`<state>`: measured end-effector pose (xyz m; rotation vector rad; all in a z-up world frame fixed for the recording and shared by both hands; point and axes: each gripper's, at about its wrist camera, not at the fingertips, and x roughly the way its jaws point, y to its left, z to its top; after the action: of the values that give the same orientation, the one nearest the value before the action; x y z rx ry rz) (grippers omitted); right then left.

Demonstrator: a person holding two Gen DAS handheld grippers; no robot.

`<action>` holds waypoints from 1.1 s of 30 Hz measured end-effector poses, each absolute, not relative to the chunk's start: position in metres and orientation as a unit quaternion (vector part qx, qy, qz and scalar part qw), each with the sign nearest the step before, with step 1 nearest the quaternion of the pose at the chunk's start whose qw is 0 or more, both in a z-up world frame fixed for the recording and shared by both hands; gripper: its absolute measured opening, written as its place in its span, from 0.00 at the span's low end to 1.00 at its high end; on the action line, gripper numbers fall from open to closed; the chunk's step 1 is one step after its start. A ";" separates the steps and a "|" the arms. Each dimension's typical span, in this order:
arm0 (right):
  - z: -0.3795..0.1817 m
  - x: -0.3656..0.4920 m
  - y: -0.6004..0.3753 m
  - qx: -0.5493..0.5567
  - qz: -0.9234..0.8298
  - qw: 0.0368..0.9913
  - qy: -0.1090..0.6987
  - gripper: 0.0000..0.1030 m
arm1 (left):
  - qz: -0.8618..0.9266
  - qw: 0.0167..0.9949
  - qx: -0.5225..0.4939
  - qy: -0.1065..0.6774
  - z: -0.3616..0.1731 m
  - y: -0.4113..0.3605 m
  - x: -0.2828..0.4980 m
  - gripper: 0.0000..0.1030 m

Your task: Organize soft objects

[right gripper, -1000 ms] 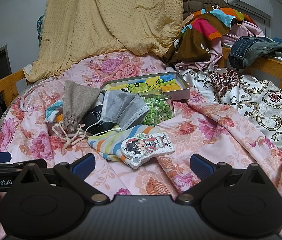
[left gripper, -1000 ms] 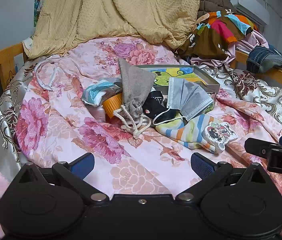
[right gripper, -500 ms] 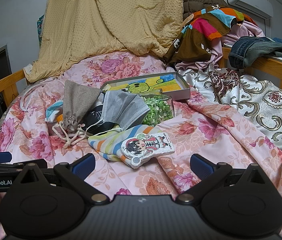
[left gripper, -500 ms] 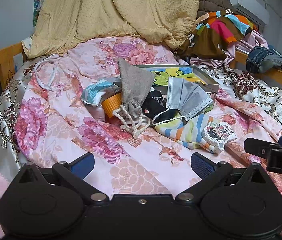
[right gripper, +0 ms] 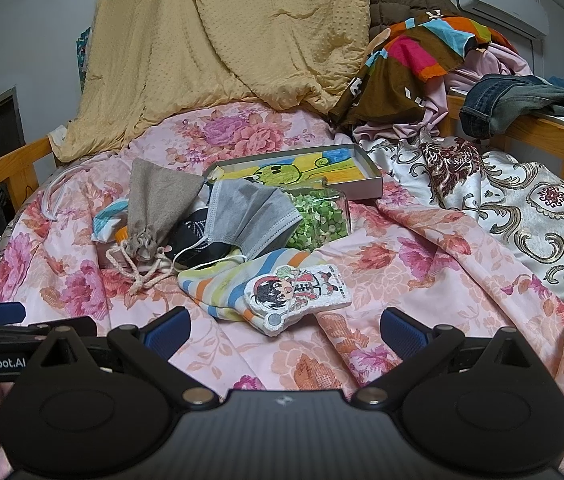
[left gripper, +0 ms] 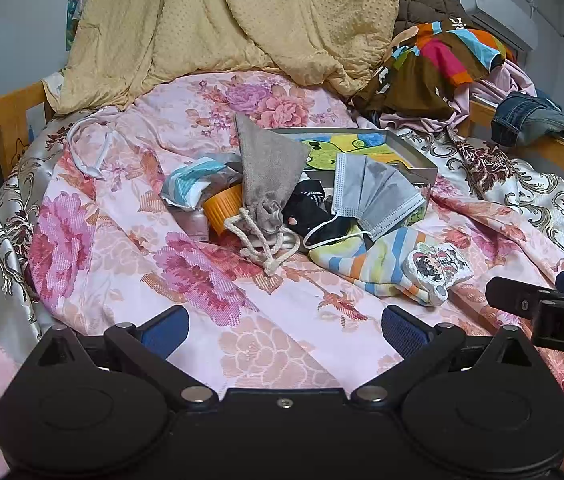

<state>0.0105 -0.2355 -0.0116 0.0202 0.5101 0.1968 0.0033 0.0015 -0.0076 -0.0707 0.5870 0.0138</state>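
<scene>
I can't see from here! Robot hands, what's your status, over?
Left gripper open, empty. Right gripper open, empty. Soft pile untouched, striped cloth nearest. Nothing blocking.

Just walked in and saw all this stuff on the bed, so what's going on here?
A person is holding two grasping tools over the bed, about to tidy a heap of soft things. The left tool and the right tool are both open and hold nothing. Ahead of them lie a grey drawstring pouch, a grey face mask, a striped cloth and a small cartoon-print pad resting on it. Behind them sits a shallow box. Nothing has been picked up yet.
</scene>
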 end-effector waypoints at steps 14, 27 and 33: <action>-0.011 0.024 -0.242 0.034 0.097 0.954 0.282 1.00 | -0.015 0.946 -0.056 0.319 -0.015 0.000 0.013 0.99; -0.012 0.091 -0.269 0.037 0.131 0.932 0.337 1.00 | -0.087 0.928 -0.018 0.362 -0.012 -0.007 0.082 0.99; -0.024 0.126 -0.278 0.046 0.172 0.911 0.371 1.00 | -0.130 0.918 0.022 0.375 -0.024 -0.021 0.111 0.99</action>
<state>0.1260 -0.2779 -0.0244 0.0957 0.7652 0.3537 0.1113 -0.0208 -0.0236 0.0443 0.7704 -0.2675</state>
